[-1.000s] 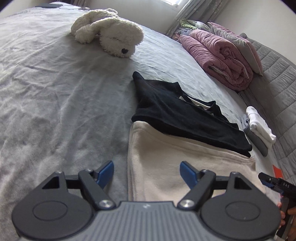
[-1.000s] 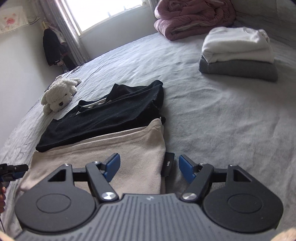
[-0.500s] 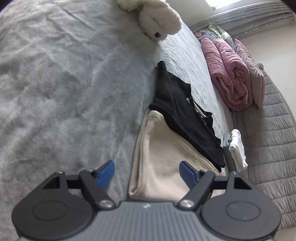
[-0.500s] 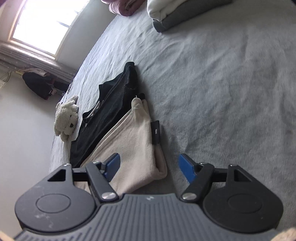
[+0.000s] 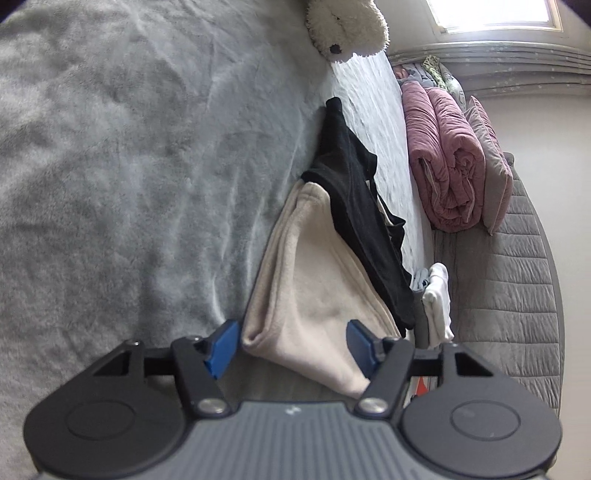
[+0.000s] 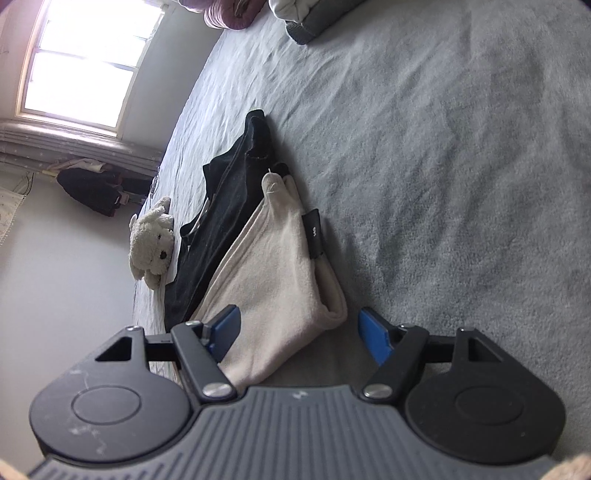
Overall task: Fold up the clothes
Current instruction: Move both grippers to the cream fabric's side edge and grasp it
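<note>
A folded beige fleece garment (image 5: 306,280) (image 6: 277,280) lies on the grey bed, with a black garment (image 5: 354,206) (image 6: 229,199) across its far edge. My left gripper (image 5: 291,345) straddles the beige garment's near left corner. Its jaws are closing, the cloth sits between the blue pads, and they do not press on it. At the near right corner my right gripper (image 6: 306,332) stands open, the folded corner lying between its pads. A small black tag (image 6: 314,234) hangs at the beige garment's right edge.
A white plush dog (image 5: 347,26) (image 6: 151,240) lies further up the bed. A rolled pink quilt (image 5: 443,158) and a grey pillow (image 5: 491,177) rest by the padded headboard (image 5: 517,288). A stack of folded white and grey clothes (image 5: 436,299) (image 6: 314,14) sits beyond the garments.
Both grippers have rolled sharply and come lower and closer to the beige garment's near corners. The left jaws have narrowed around their corner. The garments have not moved.
</note>
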The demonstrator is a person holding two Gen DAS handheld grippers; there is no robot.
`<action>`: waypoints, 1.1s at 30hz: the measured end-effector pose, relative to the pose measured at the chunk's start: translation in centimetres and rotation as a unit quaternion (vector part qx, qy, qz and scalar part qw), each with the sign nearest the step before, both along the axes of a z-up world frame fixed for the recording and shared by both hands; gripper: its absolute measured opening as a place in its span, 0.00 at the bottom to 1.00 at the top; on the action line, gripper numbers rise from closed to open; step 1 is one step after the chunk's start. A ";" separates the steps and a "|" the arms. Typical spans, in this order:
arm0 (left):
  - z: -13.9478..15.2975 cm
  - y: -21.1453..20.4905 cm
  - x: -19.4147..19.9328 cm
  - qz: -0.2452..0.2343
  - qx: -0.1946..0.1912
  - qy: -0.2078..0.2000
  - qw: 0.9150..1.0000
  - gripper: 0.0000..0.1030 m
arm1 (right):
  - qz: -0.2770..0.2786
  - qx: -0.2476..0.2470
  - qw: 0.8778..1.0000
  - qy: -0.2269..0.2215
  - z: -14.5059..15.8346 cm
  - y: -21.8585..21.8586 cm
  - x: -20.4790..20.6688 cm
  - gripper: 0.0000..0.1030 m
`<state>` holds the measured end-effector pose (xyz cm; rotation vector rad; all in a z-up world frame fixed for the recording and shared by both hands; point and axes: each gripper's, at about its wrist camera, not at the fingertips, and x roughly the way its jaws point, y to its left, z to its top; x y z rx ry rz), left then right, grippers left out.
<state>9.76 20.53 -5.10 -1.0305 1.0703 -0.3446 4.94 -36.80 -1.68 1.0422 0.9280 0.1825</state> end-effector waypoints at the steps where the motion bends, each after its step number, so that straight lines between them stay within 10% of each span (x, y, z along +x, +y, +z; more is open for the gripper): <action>1: 0.0 -0.1 0.1 0.000 0.000 -0.003 1.000 0.63 | -0.002 0.000 1.000 -0.002 -0.1 0.1 0.1 0.72; 33: -0.7 -0.9 0.7 -0.004 0.012 -0.034 0.999 0.49 | -0.008 -0.025 0.999 -0.028 -0.4 1.8 1.9 0.64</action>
